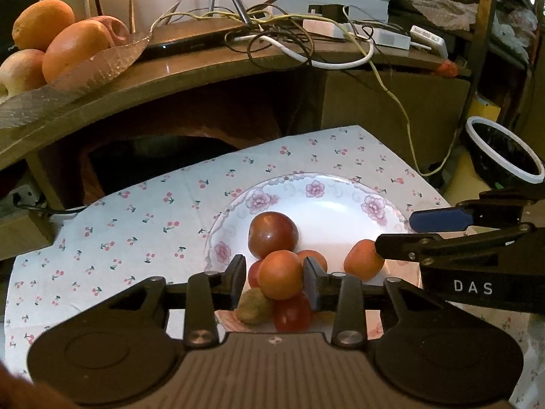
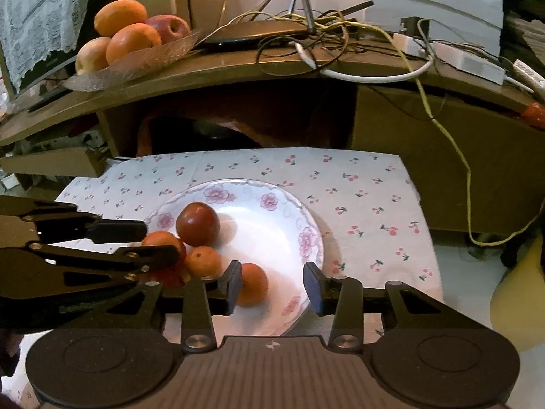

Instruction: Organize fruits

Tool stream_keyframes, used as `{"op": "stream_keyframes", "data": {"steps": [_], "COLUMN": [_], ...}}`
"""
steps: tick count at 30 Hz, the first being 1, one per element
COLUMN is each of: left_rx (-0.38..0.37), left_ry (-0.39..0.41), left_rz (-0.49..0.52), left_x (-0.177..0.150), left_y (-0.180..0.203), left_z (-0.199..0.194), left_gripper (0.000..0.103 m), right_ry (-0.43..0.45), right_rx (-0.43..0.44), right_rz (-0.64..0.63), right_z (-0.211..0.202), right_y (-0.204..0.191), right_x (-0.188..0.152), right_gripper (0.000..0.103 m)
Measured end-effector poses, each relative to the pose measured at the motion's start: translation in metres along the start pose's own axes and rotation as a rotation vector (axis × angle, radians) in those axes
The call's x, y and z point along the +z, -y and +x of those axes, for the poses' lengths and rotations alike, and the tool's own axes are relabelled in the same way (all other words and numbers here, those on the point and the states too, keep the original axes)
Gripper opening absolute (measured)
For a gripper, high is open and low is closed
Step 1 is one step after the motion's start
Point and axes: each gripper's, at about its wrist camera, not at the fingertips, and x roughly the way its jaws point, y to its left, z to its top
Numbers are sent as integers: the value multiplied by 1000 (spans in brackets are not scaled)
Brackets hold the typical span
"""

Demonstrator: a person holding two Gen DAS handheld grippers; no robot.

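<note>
A white floral plate [image 1: 333, 204] [image 2: 272, 225] on a cherry-print cloth holds several fruits: a dark red apple [image 1: 272, 234] [image 2: 197, 224], small oranges, a red fruit [image 1: 292, 312] and a green-brown kiwi [image 1: 253, 305]. My left gripper [image 1: 274, 277] [image 2: 150, 238] has its fingers around an orange [image 1: 280, 274], touching it on both sides. My right gripper [image 2: 272, 288] [image 1: 398, 235] is open over the plate's near rim, with another orange [image 2: 251, 284] [image 1: 362, 259] beside its left finger.
A glass dish [image 1: 92, 68] [image 2: 136, 64] with oranges and apples sits on the wooden shelf behind. Tangled cables [image 1: 289, 34] and adapters lie on the shelf. A black bowl with a white rim [image 1: 504, 150] stands at the right.
</note>
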Motion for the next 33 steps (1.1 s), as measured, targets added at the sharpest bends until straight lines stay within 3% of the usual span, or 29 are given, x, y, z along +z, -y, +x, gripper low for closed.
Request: {"op": "stream_keyframes", "data": {"steps": [21, 33], "left_rx": [91, 120], "left_ry": [28, 33], "left_rz": [-46, -98], "left_x": [-21, -47], "left_y": [5, 20], "left_z": [-39, -67], "left_gripper": [64, 81], "right_ry": [13, -24], "right_rx": [2, 9], "right_rz": [2, 64], "right_z": [-24, -49], "right_y": [-1, -5], "right_x": [-5, -33], "right_gripper": [42, 43]}}
